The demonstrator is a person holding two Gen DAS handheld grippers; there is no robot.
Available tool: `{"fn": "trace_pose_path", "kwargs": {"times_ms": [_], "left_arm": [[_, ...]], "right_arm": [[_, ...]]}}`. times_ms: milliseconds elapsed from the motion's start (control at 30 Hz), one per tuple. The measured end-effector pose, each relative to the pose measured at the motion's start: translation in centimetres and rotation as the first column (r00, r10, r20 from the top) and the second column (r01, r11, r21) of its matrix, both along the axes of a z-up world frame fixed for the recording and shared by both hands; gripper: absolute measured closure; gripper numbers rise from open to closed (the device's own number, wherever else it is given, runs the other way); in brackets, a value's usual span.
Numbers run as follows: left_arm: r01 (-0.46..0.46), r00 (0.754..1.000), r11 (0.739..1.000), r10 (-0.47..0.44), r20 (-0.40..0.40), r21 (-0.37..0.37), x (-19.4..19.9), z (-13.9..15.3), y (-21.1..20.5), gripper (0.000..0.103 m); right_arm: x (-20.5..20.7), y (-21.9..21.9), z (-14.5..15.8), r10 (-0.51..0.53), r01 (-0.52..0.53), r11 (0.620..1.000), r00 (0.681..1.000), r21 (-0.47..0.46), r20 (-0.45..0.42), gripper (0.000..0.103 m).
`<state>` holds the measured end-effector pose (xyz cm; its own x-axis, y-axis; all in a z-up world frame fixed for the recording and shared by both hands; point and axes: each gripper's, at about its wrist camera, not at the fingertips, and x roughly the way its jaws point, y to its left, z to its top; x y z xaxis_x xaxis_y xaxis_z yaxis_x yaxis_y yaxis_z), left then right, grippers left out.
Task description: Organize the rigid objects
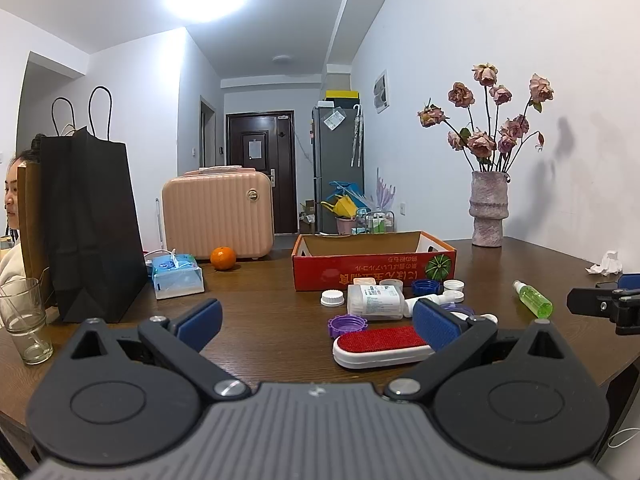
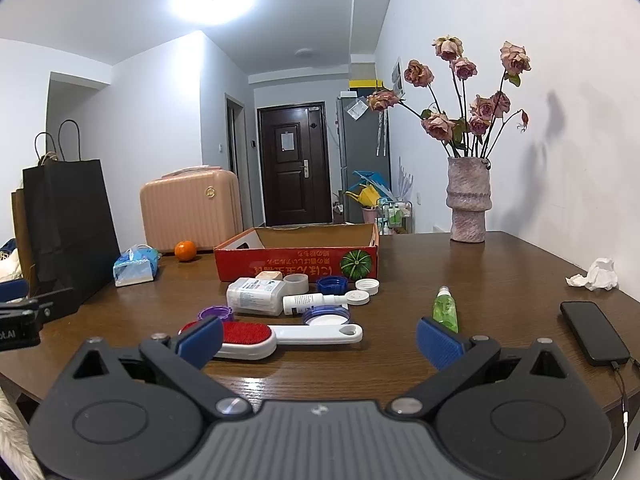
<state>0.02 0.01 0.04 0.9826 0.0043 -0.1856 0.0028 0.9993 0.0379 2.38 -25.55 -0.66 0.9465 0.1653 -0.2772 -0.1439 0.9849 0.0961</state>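
On the brown wooden table [image 2: 500,280], a pinkish vase [image 2: 468,200] of dried roses [image 2: 464,92] stands at one o'clock in the right wrist view, near the white wall. A crumpled tissue [image 2: 596,274] lies at two o'clock, and a dark phone [image 2: 594,332] (a cable plugged into its near end) at three. An orange [image 2: 185,250] sits at eleven o'clock before a pink suitcase [image 2: 190,208], a blue tissue pack [image 2: 134,266] beside it. A black paper bag [image 1: 90,224] stands at nine o'clock in the left wrist view, an empty glass [image 1: 24,320] nearer.
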Motion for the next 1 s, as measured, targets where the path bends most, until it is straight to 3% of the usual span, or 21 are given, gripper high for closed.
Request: {"fn": "trace_pose_path", "kwargs": {"times_ms": [1000], "left_arm": [[0.008, 1.0, 1.0, -0.008, -0.008, 0.011, -0.17, -0.19, -0.59, 0.0]], "right_arm": [[-0.05, 0.02, -0.05, -0.003, 0.003, 1.0, 1.0, 0.0, -0.002, 0.0]]}}
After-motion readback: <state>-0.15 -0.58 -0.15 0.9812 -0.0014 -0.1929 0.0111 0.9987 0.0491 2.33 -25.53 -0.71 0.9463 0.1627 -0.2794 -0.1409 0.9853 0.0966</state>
